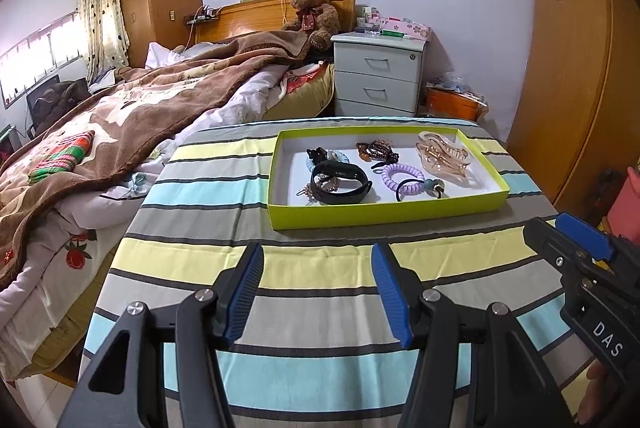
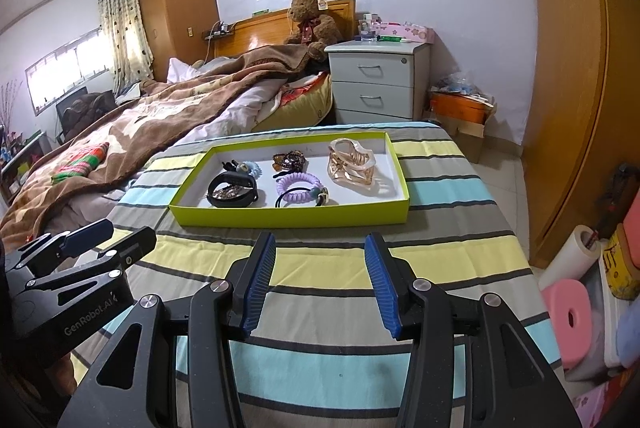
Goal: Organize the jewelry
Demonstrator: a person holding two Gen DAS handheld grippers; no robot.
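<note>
A lime-green shallow tray sits on the striped table. It holds a black wristband, a purple spiral hair tie, a gold claw clip, a brown beaded piece and a light blue scrunchie. My left gripper is open and empty, hovering before the tray. My right gripper is open and empty, also short of the tray. Each gripper shows at the edge of the other's view.
The striped cloth covers the table. A bed with a brown blanket lies left. A white nightstand and a teddy bear stand behind. A wooden wardrobe and stools are at right.
</note>
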